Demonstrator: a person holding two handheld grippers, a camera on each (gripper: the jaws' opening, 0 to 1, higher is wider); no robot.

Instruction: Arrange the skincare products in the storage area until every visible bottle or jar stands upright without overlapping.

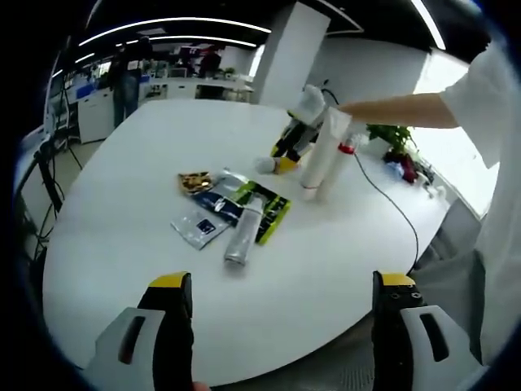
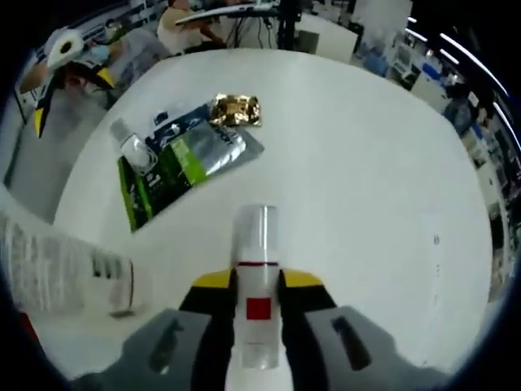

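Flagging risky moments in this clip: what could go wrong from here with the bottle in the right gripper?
The right gripper is shut on the tall white bottle with the red label, close beside another tall white bottle; setting it down could knock that neighbour over. The clear bottle lies on overlapping sachets, so lifting it may drag them. The left gripper is open, far from either.
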